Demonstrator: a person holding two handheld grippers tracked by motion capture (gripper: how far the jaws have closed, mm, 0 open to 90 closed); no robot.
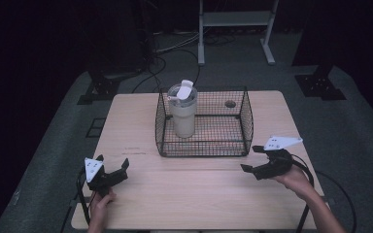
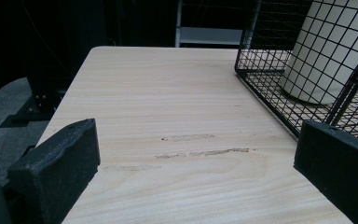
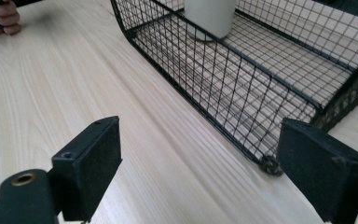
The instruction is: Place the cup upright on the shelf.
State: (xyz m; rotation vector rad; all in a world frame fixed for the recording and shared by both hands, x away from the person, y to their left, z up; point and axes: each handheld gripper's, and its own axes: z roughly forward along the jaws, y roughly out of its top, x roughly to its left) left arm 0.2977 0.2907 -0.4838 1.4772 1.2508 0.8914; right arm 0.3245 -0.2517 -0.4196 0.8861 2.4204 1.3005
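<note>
Two grippers, left gripper (image 1: 118, 169) and right gripper (image 1: 253, 158): jaws wide apart, holding nothing | cream lidded tumbler (image 1: 182, 110) upright inside black wire basket (image 1: 245, 127) | pale wooden table (image 1: 189, 194)

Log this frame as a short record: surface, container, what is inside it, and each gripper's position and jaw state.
surface: light wooden table
container: black wire mesh basket, on the table's far middle
contents: cream tumbler with white flip lid, upright in the basket's left part
left gripper: near the table's front left, jaws open, holding nothing
right gripper: front right, near the basket's corner, jaws open, holding nothing
</note>
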